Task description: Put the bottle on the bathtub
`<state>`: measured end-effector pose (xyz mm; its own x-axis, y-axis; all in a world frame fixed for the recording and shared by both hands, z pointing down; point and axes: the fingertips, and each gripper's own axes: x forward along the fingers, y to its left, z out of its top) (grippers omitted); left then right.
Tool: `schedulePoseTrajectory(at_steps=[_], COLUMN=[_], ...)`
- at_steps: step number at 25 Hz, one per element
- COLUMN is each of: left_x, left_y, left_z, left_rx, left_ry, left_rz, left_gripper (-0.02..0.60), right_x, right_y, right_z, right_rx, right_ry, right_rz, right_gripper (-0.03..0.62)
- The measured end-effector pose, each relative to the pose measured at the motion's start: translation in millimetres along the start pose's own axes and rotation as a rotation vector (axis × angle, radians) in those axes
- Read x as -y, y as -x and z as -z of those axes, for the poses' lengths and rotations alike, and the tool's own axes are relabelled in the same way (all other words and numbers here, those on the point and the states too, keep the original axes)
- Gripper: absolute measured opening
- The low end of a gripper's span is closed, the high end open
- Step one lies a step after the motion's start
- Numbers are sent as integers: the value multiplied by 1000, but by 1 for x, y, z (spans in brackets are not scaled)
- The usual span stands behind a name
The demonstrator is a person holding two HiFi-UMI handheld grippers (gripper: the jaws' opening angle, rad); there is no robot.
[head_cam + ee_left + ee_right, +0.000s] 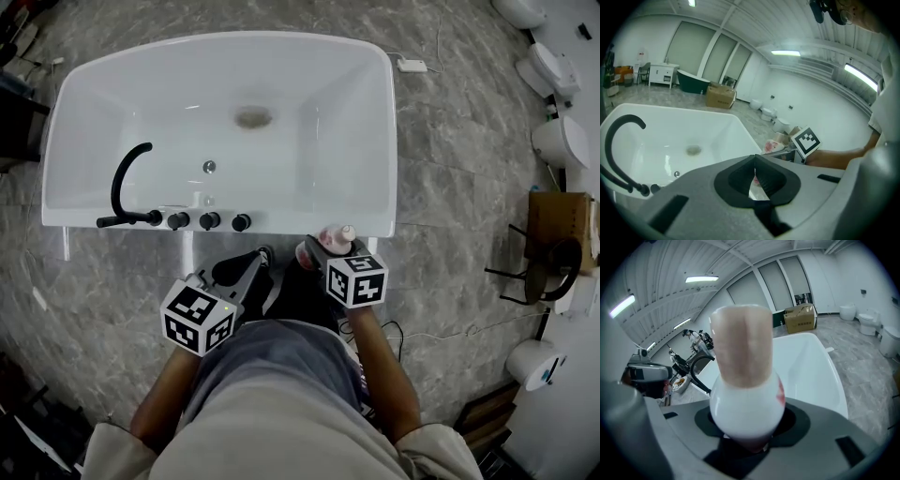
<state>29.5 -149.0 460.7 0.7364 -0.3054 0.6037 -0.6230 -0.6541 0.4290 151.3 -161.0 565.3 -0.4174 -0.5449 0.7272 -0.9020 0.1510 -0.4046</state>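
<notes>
Two grey plastic grippers, each carrying a cube with square markers. The right gripper (747,430) pinches one bottle (743,380) by its base between dark padded jaws. The bottle has a glossy white bulbous body with a red mark on the side and a matte, pale pinkish cylindrical cap. The left gripper (754,174) has its jaws pressed together on nothing. Just ahead of both is one smooth white bathtub (347,131), with the bottle at its near right corner. Ahead and left of the left gripper are a black curved spout (122,183) and three round black knobs (209,220). The floor (450,141) is grey and marbled.
</notes>
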Motion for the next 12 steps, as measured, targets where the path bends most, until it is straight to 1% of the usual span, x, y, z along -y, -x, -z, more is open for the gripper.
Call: schedulePoseTrajectory(at_steps=[3,12], left_x=[-1,-19], left_y=[5,20], left_z=[8,26], left_rx=[-9,-27], left_ry=[8,60], left_rz=[-10,-51], left_gripper=[8,8], right_x=[5,25], right_y=[-15,-53], right_z=[7,17], right_rx=[-12,-18], right_ry=[-15,1], right_rz=[8,66], right_gripper=[212,212])
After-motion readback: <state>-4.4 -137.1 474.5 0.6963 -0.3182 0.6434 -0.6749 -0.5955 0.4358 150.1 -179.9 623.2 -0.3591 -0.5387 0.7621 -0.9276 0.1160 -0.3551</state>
